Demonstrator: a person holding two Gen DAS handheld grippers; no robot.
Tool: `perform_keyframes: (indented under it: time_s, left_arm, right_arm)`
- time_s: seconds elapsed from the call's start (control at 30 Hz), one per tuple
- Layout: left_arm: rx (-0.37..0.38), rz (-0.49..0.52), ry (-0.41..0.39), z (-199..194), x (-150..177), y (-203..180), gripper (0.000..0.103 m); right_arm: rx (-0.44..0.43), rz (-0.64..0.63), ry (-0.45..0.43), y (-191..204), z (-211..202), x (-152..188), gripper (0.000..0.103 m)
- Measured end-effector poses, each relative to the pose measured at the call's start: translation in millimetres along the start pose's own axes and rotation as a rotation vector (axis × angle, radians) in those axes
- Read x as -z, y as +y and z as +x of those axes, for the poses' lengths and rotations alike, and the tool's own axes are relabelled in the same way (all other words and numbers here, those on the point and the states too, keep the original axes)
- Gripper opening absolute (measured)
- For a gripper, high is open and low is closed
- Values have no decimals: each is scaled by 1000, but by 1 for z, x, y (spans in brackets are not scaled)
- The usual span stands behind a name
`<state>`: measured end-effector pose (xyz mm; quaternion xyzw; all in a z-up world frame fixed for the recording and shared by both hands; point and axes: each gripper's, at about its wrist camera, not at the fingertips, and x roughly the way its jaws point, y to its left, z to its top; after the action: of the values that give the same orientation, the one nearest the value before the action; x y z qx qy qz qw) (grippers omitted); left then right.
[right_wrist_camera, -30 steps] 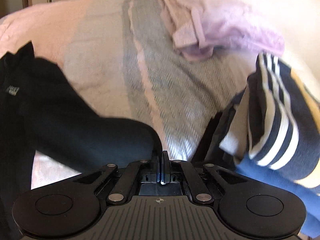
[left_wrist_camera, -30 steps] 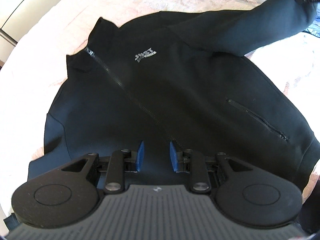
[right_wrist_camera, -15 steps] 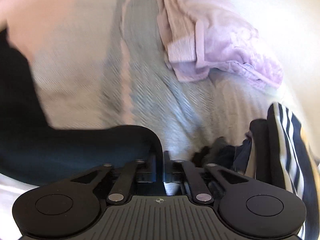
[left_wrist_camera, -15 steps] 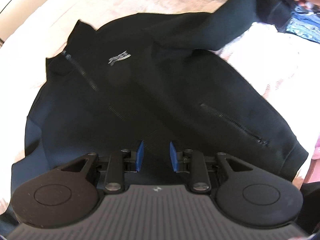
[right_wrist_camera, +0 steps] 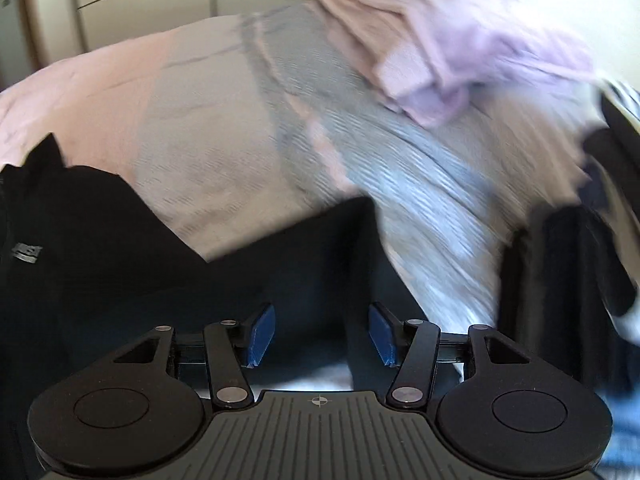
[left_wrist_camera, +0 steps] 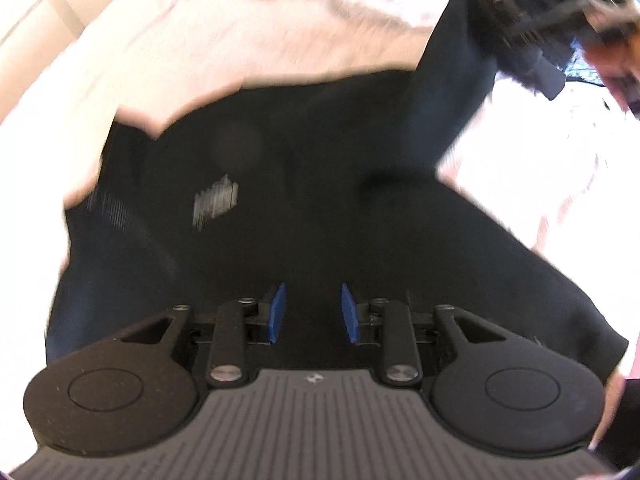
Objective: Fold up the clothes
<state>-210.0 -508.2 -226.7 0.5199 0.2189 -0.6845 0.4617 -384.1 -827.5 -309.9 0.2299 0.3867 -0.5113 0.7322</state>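
A black zip-front jacket [left_wrist_camera: 320,208] of smooth fabric lies spread flat on a bed covered by a pale pink and grey woven blanket [right_wrist_camera: 224,148], its collar toward the far edge of the bed and its hem nearest the left wrist camera. A small silver chest logo [left_wrist_camera: 215,199] shows on it, smeared by motion blur. The left gripper [left_wrist_camera: 312,313] hovers over the lower part of the jacket with its blue-padded fingers [left_wrist_camera: 277,312] set apart and nothing between them. One black sleeve [left_wrist_camera: 452,92] stretches up toward the far right corner of the bed, where the right gripper [left_wrist_camera: 532,32] appears as a dark blurred shape. In the right wrist view, the right gripper [right_wrist_camera: 322,334] has its blue pads [right_wrist_camera: 262,332] spread wide, and the sleeve's cuff end [right_wrist_camera: 320,264] lies between and just beyond them (whether it touches either pad cannot be told). A crumpled lilac garment [right_wrist_camera: 448,44] lies at the far side, and a dark striped pile of clothes [right_wrist_camera: 600,208] sits at the right edge.
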Motion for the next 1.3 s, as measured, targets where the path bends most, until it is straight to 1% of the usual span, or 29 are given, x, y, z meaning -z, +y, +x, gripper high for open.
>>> perform_keyframes:
  time_s: [0.1,0.13,0.17,0.2,0.23,0.27,0.3,0.33,0.43,0.47,0.53,0.57,0.6,0.63,0.67,0.7,0.73,0.77,0.83,0.87,0.9,0.93,1.03,1.07,1.1,1.17,1.23,1.27,1.3]
  left_arm:
    - [11,171,-76,28,-51,3,33]
    - [26,229,-108,39,-69,3,35]
    - [44,275,-134,51,-86,4,40]
    - [73,320,-145,65,-101,3,42]
    - [105,366,-151,80,-116,2,42]
    - [136,413,-157,95,-130,1,43]
    - [165,456,-147,109,-141,-1,43]
    - [192,497,-130,123,-149,-3,43]
    - [272,618,-77,164,-174,-10,43]
    - [302,650,-55,176,-179,-13,44]
    - [332,700,-20,190,-179,-18,43]
    - [349,711,-2,195,-179,-20,32]
    - [375,706,17,198,-179,-20,10]
    - [387,695,28,197,-181,-19,1]
    - [392,683,35,195,-182,-17,0]
    - [389,662,19,189,-184,-13,0]
    - [366,617,-23,179,-187,-4,0]
    - [335,564,-72,168,-191,6,0]
    - [215,403,-159,149,-197,32,0]
    - [149,316,-187,144,-198,44,0]
    - [104,242,-204,143,-197,53,0]
    - [87,202,-205,147,-194,57,0]
    - [111,216,-149,167,-186,45,8]
    - [125,220,-139,171,-184,40,13]
    - [116,226,-145,170,-182,36,19]
    - [79,244,-189,158,-180,26,20]
    - [46,264,-242,144,-180,14,20]
    - [45,276,-272,134,-179,9,20]
    - [64,282,-299,125,-178,3,20]
  right_arm:
    - [55,40,8,-19,-15,27,54]
    - [65,63,14,-27,-19,35,54]
    - [70,89,20,-36,-22,43,54]
    - [75,114,26,-44,-25,50,55]
    - [73,123,30,-49,-27,57,60]
    - [65,121,32,-50,-28,64,73]
    - [57,119,34,-51,-29,70,79]
    - [56,88,32,-50,-27,75,82]
    - [73,-74,6,-39,-16,84,82]
    - [85,-135,-11,-34,-12,86,82]
    - [110,-259,-53,-24,-4,86,82]
    - [116,-310,-77,-20,0,85,82]
    - [114,-338,-87,-18,5,83,82]
    - [107,-355,-90,-17,9,81,77]
    - [105,-349,-85,-18,11,77,41]
    - [107,-328,-74,-22,13,73,18]
    - [120,-301,-69,-26,9,68,4]
    - [140,-271,-67,-30,3,62,4]
    - [186,-197,-64,-42,-17,52,4]
    - [213,-163,-64,-47,-30,48,4]
    - [235,-129,-62,-50,-41,46,4]
    - [245,-93,-55,-55,-49,44,4]
    - [224,6,-14,-62,-60,40,4]
    - [212,35,0,-63,-62,38,4]
    - [198,61,14,-63,-62,37,4]
    - [183,88,22,-62,-66,28,4]
    - [179,82,11,-62,-70,10,4]
    - [180,75,1,-61,-75,3,4]
    - [184,65,-13,-61,-80,-5,4]
